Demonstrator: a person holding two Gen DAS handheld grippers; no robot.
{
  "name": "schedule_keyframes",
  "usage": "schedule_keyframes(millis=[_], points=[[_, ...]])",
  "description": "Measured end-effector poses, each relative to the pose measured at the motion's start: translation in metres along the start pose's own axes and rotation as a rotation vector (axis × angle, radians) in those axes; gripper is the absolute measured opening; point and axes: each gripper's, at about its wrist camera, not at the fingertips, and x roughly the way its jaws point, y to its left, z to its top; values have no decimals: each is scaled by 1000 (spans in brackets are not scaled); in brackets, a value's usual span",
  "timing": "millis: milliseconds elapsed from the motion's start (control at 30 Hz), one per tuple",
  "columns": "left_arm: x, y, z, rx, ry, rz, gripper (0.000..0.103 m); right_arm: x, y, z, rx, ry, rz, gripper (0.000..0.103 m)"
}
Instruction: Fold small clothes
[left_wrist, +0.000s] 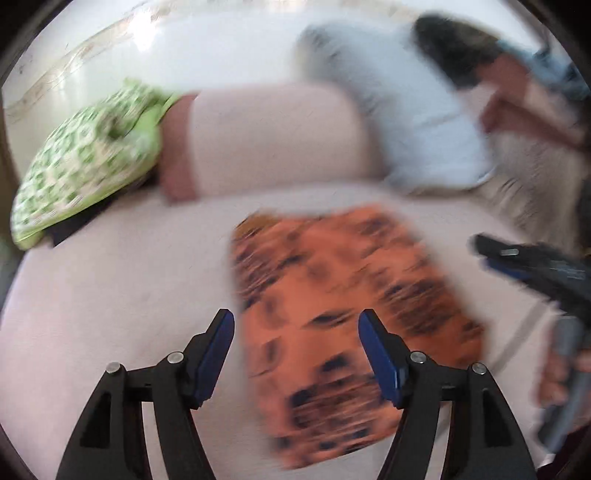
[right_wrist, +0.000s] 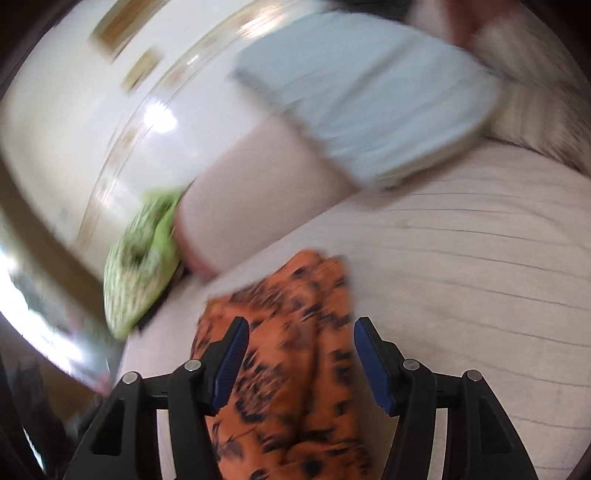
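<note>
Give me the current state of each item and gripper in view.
orange patterned garment: lying folded on the sofa seat, not gripped.
left gripper: open, above the garment.
right gripper: open, garment below its fingers.
green patterned cushion: resting against the sofa back.
pale blue cushion: propped on the sofa back.

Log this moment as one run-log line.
garment: orange patterned cloth flat on bed | left gripper: open, empty | right gripper: open above cloth | frames: blurred
</note>
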Motion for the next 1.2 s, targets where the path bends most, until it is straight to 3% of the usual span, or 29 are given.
schedule_keyframes(millis=[67, 133, 233, 300, 433, 500, 567, 667, 733, 900, 1000, 1200], points=[[29, -1, -14, 36, 102, 49, 71, 25, 14, -20, -59, 149, -15, 57], [45, -1, -33, 53, 146, 39, 71, 64, 11, -47, -104, 374, -108, 47], [36, 6, -27, 48, 136, -6, 71, 58, 16, -45, -131, 335, -133, 43], [29, 12, -13, 44, 102, -21, 71, 43, 18, -30, -100, 247, -85, 43], [32, 23, 35, 60, 34, 49, 71, 31, 15, -3, -52, 66, -13, 45], [52, 24, 60, 57, 23, 60, 71, 43, 11, 8, -35, 62, 14, 45], [87, 18, 78, 58, 67, 50, 71, 68, 4, 17, -7, 83, 18, 45], [132, 2, 74, 89, 154, 57, 71, 116, -18, 14, 85, 244, -5, 46], [139, -1, 70, 83, 131, 84, 72, 113, -18, 16, 76, 222, 11, 46], [104, -4, 66, 83, 100, 86, 72, 86, -15, 22, 76, 211, 8, 48], [69, -1, 53, 52, 68, 41, 72, 65, -19, 25, 150, 189, 48, 62], [4, 15, 9, 27, -17, 32, 83, 11, -27, 12, 195, 151, 41, 65]])
